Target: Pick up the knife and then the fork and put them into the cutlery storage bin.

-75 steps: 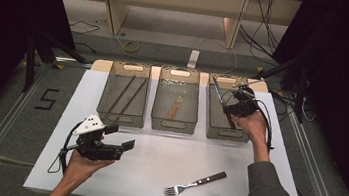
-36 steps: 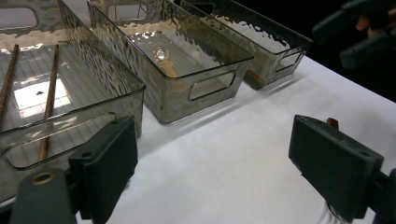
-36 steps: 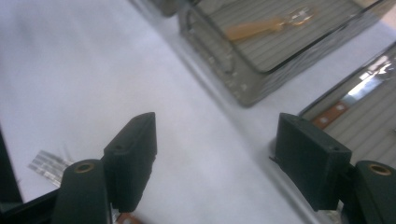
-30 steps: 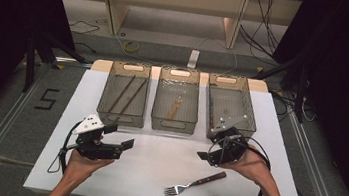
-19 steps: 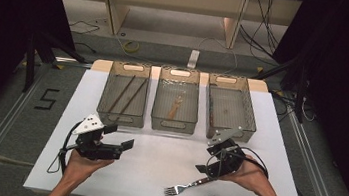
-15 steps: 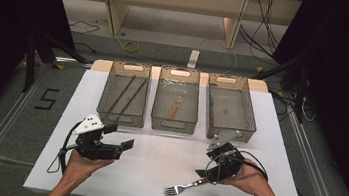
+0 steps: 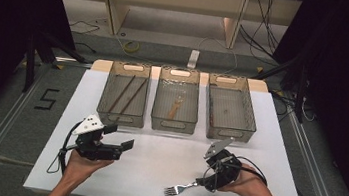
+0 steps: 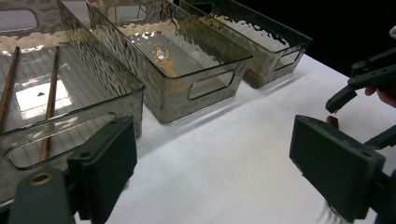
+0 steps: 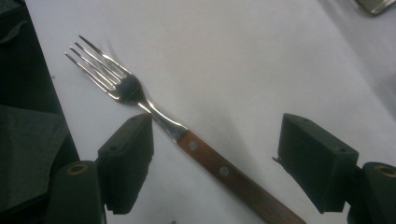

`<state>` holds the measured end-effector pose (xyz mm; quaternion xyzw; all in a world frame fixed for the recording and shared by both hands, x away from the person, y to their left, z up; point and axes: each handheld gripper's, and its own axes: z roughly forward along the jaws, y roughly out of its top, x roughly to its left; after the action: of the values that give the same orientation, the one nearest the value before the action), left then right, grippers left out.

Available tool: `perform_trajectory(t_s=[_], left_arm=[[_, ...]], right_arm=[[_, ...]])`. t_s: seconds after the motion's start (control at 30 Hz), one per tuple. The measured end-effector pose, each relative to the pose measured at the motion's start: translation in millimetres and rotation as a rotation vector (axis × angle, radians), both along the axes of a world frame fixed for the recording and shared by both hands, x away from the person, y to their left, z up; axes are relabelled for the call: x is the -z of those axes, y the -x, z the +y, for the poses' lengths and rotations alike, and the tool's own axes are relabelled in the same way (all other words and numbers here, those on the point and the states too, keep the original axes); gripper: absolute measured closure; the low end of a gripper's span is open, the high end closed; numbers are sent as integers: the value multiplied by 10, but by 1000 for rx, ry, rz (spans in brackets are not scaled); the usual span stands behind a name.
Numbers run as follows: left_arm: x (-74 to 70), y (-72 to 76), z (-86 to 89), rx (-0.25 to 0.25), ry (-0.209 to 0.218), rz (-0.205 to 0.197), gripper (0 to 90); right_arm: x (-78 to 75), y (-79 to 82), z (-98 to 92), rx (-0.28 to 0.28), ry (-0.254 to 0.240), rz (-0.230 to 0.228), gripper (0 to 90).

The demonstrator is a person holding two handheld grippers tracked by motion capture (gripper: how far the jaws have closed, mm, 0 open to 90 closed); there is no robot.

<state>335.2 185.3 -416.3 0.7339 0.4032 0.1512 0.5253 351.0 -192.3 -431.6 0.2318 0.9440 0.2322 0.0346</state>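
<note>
A fork (image 7: 179,189) with a wooden handle lies on the white table (image 7: 154,163) near its front edge, tines pointing front-left. My right gripper (image 7: 206,180) stands over the handle, open. In the right gripper view the fork (image 9: 154,112) runs between the two black jaws of the right gripper (image 9: 219,137), and neither pad touches it. My left gripper (image 7: 119,137) hovers at the front left, open and holding nothing. In the left gripper view the left gripper (image 8: 219,161) faces the bins, and the right gripper (image 8: 359,84) is at the far right.
Three clear bins stand in a row at the back. The left bin (image 7: 118,118) holds two brown sticks (image 7: 128,92), the middle bin (image 7: 173,126) a wooden utensil (image 7: 175,109), and the right bin (image 7: 231,134) looks nearly bare. The table's front edge lies just beyond the fork's tines.
My right gripper came back from over the right bin to the front of the table and sank over the fork's handle. The left gripper stayed put.
</note>
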Motion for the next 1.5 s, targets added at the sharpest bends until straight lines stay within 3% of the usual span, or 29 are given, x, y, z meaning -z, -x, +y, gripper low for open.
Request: perform_trajectory(t_s=[0.3,0.7,0.8,0.9,1.5], left_arm=[[-1,4,-10,7,-3,5,143],[3,-1,-6,7,-3,6,143],[2,1,-8,7,-4,6,143],[1,3,-8,8,-5,5,143],[3,2,-30,17,-8,-1,143]], right_arm=[[117,4,39,-32,79,8,346],[214,1,74,-72,139,31,432],[253,-11,79,-95,158,11,450],[255,7,90,-88,164,42,457],[271,11,117,-115,206,29,595]])
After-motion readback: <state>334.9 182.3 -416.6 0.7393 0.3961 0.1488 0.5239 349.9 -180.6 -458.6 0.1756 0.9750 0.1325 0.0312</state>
